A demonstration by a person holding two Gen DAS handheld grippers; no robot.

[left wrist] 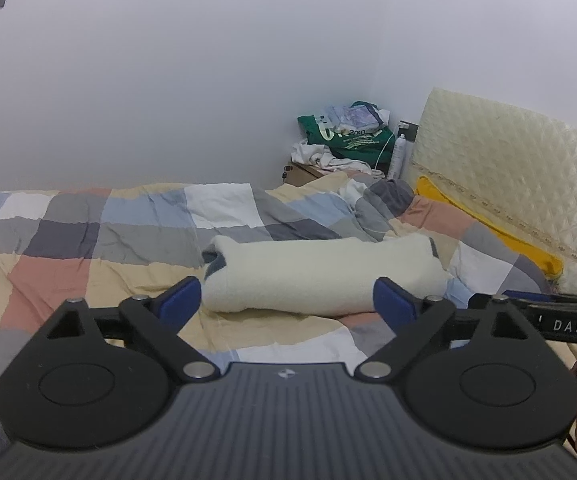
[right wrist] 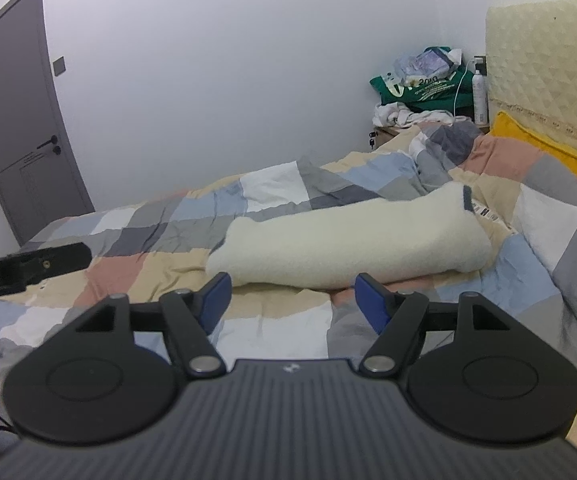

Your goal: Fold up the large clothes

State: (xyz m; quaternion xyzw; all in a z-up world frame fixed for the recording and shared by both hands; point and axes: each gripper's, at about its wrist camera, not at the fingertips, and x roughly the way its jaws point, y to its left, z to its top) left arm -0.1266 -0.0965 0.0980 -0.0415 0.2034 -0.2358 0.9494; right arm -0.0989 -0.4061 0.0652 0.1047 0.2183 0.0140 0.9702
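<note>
Grey door [right wrist: 16, 120] appears only beside right gripper [right wrist: 292, 300].

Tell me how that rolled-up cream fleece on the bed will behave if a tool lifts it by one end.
The cream fleece bundle looks soft and thick, so it would probably sag and start unrolling rather than stay rigid. Its fuzzy surface suggests the pads grip well, not slip. Lying lengthwise on the rumpled checked duvet, it seems unlikely to roll if nudged.
</note>
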